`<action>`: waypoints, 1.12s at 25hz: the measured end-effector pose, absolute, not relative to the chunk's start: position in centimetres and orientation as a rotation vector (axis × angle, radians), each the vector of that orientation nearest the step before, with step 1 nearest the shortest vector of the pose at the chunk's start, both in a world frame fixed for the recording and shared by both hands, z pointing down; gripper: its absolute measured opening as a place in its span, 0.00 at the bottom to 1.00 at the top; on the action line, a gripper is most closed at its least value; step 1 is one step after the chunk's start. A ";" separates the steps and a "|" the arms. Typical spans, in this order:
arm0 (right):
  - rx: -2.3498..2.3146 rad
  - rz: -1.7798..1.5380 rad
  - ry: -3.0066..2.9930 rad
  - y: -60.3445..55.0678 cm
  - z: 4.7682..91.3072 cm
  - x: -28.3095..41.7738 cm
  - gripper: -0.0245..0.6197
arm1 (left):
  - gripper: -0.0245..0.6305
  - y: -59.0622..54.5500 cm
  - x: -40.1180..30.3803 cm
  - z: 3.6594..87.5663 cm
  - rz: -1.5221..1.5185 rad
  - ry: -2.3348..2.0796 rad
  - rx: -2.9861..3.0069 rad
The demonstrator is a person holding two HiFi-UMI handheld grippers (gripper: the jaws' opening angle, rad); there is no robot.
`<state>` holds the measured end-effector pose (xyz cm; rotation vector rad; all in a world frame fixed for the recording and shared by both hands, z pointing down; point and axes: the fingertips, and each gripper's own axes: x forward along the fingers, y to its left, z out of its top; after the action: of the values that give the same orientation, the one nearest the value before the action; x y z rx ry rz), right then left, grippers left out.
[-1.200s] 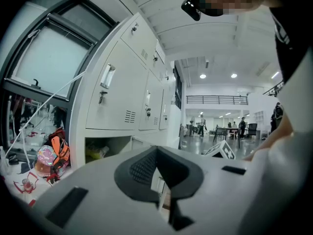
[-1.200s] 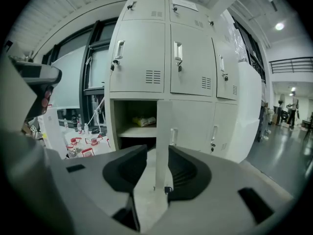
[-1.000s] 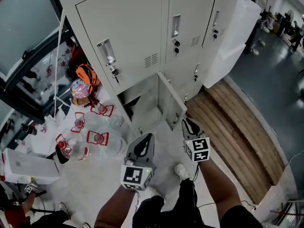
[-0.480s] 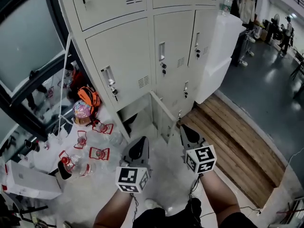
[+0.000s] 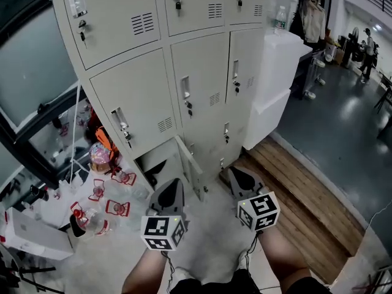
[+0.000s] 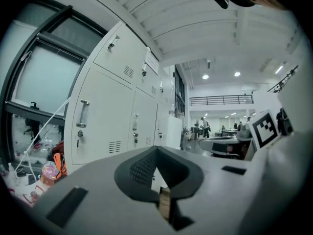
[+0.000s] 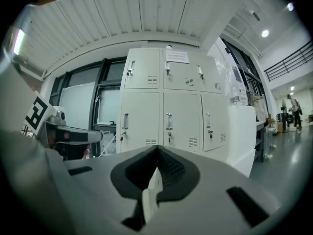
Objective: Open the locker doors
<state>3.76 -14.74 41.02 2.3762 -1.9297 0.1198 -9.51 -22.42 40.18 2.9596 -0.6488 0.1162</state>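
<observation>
One down: the bottom-left door (image 5: 187,166) of the lockers (image 5: 202,84) hangs open, every other door in view is shut; left gripper (image 5: 174,182) and right gripper (image 5: 232,172) hover in front, jaws pressed together, empty.

Lockers (image 5: 184,17): cream steel bank, 12 o'clock | bottom-left door (image 5: 190,169): swung open, 6 o'clock of bank | other doors (image 5: 205,72): shut

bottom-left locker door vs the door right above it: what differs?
The bottom-left door stands swung out, its compartment exposed; the door above is shut flush. The bottom-left door shows mostly edge-on; the door above shows its full face with handle and vent slots. Both are the same pale grey.
</observation>
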 end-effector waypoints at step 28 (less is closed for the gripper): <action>2.224 0.087 -2.207 -6.0 35.4 23.4 0.04 | 0.04 -8.5 12.3 34.9 0.056 -0.757 2.972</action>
<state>23.44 -5.99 35.36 2.2244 -2.2071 0.0873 12.34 -8.47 34.88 2.9716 -0.7570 0.0559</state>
